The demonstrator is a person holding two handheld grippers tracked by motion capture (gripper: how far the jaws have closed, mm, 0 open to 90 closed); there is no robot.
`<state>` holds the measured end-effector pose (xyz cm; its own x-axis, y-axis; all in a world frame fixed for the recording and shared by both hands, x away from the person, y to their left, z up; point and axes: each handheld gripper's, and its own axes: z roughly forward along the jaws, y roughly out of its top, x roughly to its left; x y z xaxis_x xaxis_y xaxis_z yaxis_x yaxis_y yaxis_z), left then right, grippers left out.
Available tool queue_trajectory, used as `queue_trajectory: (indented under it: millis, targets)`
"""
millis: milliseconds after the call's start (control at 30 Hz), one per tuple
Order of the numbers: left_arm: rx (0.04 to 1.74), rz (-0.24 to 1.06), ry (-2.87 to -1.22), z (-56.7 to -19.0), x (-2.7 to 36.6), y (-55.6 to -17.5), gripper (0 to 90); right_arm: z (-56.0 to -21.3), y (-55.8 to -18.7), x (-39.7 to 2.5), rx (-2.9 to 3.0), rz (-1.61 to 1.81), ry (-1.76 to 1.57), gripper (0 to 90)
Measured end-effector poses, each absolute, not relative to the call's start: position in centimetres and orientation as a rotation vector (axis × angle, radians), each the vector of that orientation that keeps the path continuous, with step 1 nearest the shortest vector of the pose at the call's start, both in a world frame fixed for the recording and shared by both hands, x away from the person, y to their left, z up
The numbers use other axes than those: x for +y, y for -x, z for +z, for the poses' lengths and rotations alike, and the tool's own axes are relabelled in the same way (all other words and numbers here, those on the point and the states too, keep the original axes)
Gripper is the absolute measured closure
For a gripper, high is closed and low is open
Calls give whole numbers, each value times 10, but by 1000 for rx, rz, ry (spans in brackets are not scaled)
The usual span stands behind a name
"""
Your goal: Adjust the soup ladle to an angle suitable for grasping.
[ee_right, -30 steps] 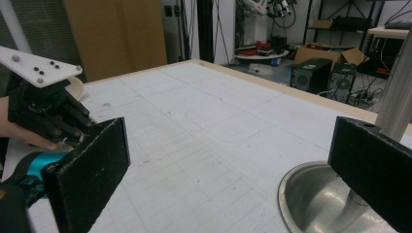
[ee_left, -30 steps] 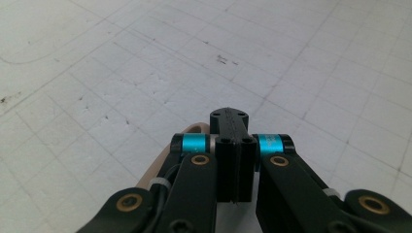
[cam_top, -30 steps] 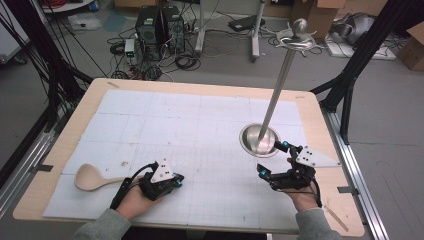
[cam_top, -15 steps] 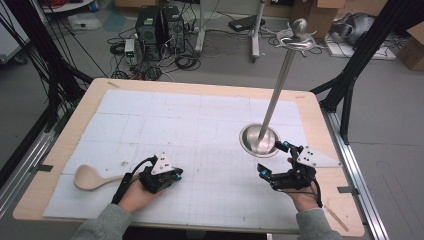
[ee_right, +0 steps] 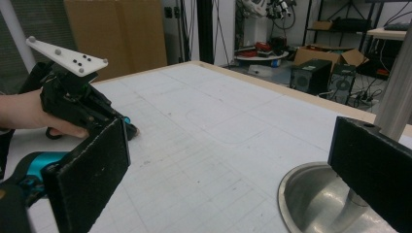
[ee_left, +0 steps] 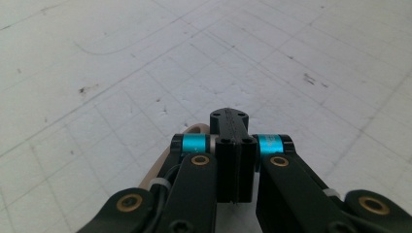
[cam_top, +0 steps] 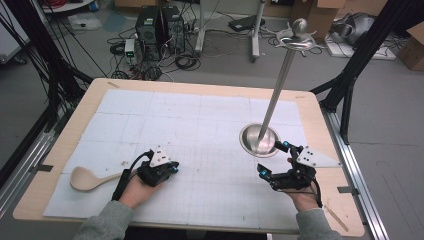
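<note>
A wooden spoon [cam_top: 82, 177] lies flat at the front left of the white gridded mat [cam_top: 200, 120], bowl to the left. Its handle runs right under the person's left hand. My left gripper [cam_top: 172, 167] rests on the mat at the handle's end with its jaws shut together and nothing between them [ee_left: 234, 145]. The handle's tip [ee_left: 192, 130] shows just left of the jaws. My right gripper [cam_top: 272, 159] stands wide open beside the round steel base [cam_top: 259, 140] of an upright pole stand [cam_top: 277, 85]. In the right gripper view the base [ee_right: 320, 204] lies low between the black pads [ee_right: 92, 179].
The stand's pole leans up to a hooked top [cam_top: 296, 36]. A thin wooden stick [cam_top: 335, 217] lies on the table's bare front-right border. Black frame struts [cam_top: 350, 75] rise at the table's right side. Computers and cables sit on the floor behind.
The left hand has turned its gripper and shifted it slightly away from the person, over the spoon's handle end. The spoon and the right gripper have stayed put.
</note>
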<state>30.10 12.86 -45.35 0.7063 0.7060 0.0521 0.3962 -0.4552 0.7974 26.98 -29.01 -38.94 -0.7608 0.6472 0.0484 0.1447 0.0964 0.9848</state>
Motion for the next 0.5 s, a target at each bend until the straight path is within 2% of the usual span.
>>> queue_trajectory:
  millis: [500]
  targets:
    - [925,554,-2078,-453,131,-308,899,-390,-272,-289,1985,1708,-770,1]
